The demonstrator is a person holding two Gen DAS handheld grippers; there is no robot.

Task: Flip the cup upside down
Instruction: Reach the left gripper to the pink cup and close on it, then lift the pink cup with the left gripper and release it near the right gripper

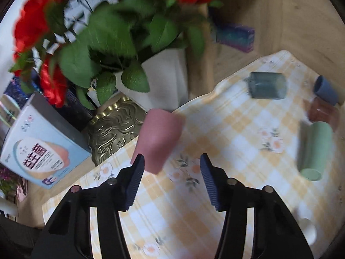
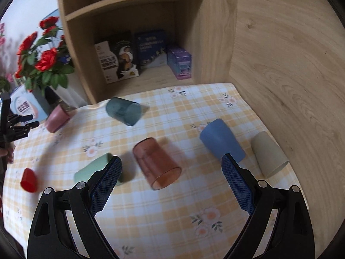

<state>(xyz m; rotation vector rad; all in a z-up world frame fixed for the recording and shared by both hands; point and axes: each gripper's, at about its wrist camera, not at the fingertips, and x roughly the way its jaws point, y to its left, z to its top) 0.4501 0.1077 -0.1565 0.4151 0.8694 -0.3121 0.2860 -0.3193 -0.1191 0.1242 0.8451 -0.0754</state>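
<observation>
Cup in question, by my reading: pink cup, at the far-left edge of the checked cloth, about 11 o'clock from the left gripper. In the right wrist view it sits at roughly 10 o'clock, seemingly tilted or on its side, though blur prevents certainty.

Handling, judged: looks like light, stiff, matte plastic, slightly tapered. Smooth wall may slide in ribbed pads; grip across the mid-wall, not the rim, so it can turn over without pinching out.

Left gripper jaws stand wide apart, empty; left fingertip just overlaps the cup's near edge in the picture, contact uncertain. Right gripper jaws also wide, empty, hovering over the cloth.

Around: green cup and amber cup lying near the right gripper; teal cup at 12; blue cup, cream cup at 2; red cup at 9. Flowers and embossed brass tin crowd the pink cup's far side.
</observation>
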